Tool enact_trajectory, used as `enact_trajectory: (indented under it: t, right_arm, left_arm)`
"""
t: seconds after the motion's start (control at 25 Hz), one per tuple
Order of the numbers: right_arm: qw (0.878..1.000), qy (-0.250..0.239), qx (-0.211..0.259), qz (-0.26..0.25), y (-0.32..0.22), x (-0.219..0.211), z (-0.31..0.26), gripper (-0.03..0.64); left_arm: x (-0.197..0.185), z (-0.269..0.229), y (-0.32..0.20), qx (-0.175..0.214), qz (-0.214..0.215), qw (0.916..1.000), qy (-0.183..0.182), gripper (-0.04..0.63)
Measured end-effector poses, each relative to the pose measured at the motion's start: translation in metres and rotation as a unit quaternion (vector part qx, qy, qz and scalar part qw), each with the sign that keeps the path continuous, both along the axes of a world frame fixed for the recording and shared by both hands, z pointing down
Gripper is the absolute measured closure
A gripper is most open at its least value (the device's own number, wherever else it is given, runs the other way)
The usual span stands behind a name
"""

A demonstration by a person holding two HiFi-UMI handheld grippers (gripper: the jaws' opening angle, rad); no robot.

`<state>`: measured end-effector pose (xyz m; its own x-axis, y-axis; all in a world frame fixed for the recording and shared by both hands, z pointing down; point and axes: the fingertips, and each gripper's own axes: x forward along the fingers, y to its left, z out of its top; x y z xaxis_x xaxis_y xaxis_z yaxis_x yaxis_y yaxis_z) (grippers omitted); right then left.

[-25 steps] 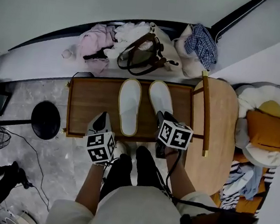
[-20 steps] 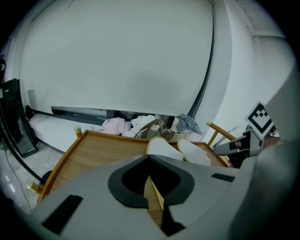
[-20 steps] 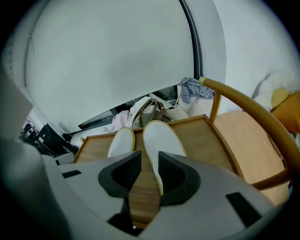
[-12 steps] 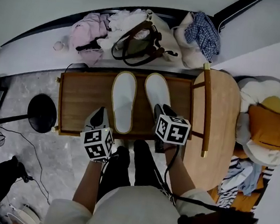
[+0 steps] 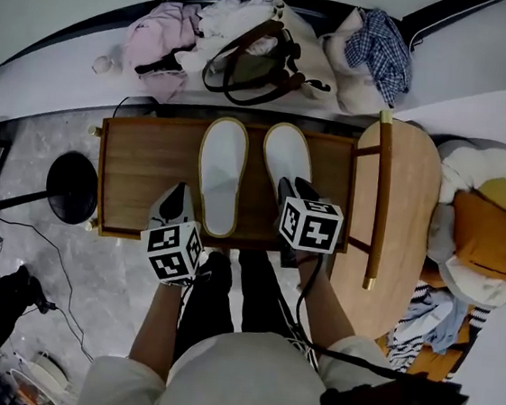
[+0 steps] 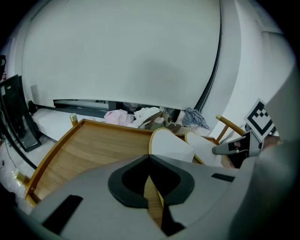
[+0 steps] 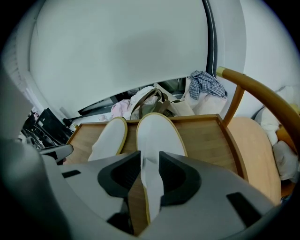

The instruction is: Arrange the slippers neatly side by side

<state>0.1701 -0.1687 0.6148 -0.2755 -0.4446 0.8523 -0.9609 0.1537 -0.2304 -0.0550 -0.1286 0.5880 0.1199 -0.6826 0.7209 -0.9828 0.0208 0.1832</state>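
Two white slippers with yellow rims lie side by side, toes away from me, on a wooden tray table (image 5: pixel 139 170). The left slipper (image 5: pixel 220 171) also shows in the left gripper view (image 6: pixel 171 145); the right slipper (image 5: pixel 285 155) runs up the middle of the right gripper view (image 7: pixel 157 133). My right gripper (image 5: pixel 289 190) sits over that slipper's heel. Its jaws (image 7: pixel 150 161) are opening, with the heel between them and the pads not pressing. My left gripper (image 5: pixel 173 204) hovers at the table's near edge beside the left slipper's heel, shut (image 6: pixel 150 161) and holding nothing.
Clothes and a brown handbag (image 5: pixel 250 65) are piled behind the table. A wooden chair (image 5: pixel 397 213) stands close on the right, with cushions (image 5: pixel 490 233) beyond it. A black round base (image 5: pixel 71 187) sits on the floor at the left. The person's legs (image 5: pixel 234 286) meet the near edge.
The head view has shifted a little, so the table sits higher and further left. Slippers and grippers keep their places relative to each other.
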Motion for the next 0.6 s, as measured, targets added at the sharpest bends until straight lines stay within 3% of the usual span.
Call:
enact_trajectory:
  t: [0.36,0.6]
  right_arm:
    - [1.000,0.004,-0.015,-0.013,-0.0018,-0.0004,0.0106,0.490]
    - [1.000,0.018,-0.014,-0.014,-0.0028,0.0013,0.0099,0.565]
  left_arm:
    - [0.0011,0.0084,0.0017,-0.008,-0.013,0.9999,0.001,0.579]
    - [0.0019,0.0094,0.0029,-0.009,-0.015,0.9998,0.002,0.579]
